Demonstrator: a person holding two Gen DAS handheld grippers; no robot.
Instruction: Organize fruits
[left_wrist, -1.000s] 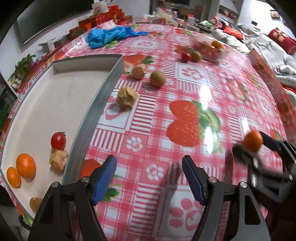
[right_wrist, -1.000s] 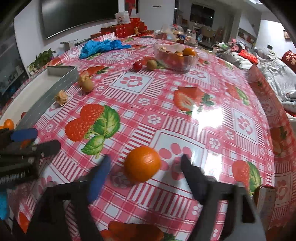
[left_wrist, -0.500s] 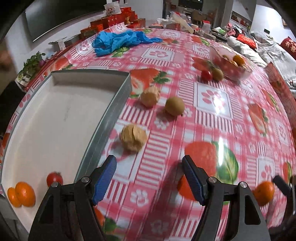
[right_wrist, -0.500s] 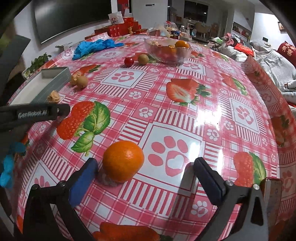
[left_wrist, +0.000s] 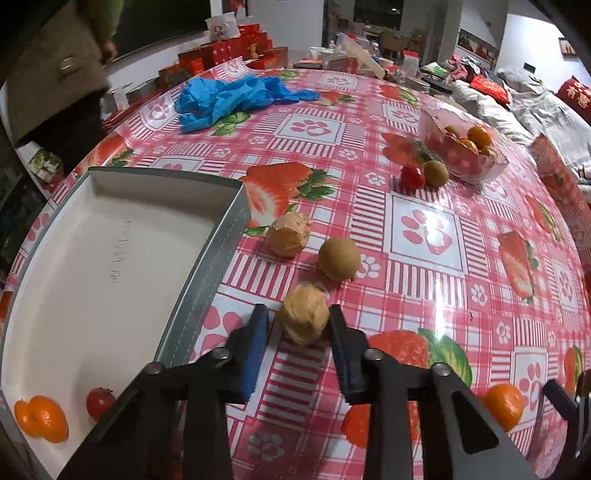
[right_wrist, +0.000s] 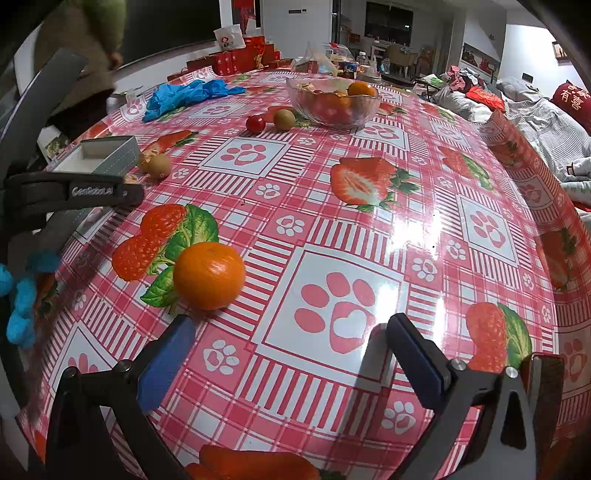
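Now the left tongs (left_wrist: 297, 325) have drawn together around a papery tan fruit (left_wrist: 303, 318); the right pad touches it, while a thin gap shows at the left pad. That fruit sits on the checked surface (left_wrist: 424, 229) just beside the grey wall of the white tray (left_wrist: 207, 266). Further out lie a second papery fruit (left_wrist: 288, 235) and a kiwi (left_wrist: 339, 258). Inside the tray rest two oranges (left_wrist: 42, 418) and a tomato (left_wrist: 99, 402). The right tongs (right_wrist: 291, 345) stand wide apart, gripping nothing, with an orange (right_wrist: 209, 275) just ahead of the left pad. Far off stands a glass bowl (right_wrist: 332, 105) of fruit.
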